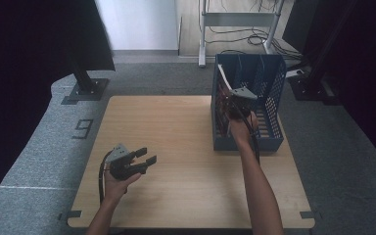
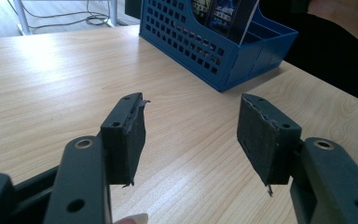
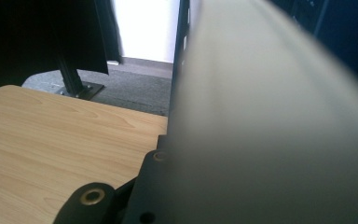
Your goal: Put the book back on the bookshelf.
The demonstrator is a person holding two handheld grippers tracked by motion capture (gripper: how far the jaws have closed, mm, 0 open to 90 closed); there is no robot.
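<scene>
Two tools: right tool (image 1: 236, 100) clamped on a pale flat sheet (image 3: 279, 116) in the rack (image 1: 274, 142) | left tool (image 2: 191, 135) wide apart, empty, above the worktop (image 1: 176, 147) | one blue slotted rack, far right corner | right gripper view: sheet blurred close; high view: its white edge upright.

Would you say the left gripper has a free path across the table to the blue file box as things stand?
Probably yes. The left gripper hangs open over bare table, with nothing lying between it and the blue file box. The right gripper is already at the box, shut on a book, so the two might crowd each other.
</scene>
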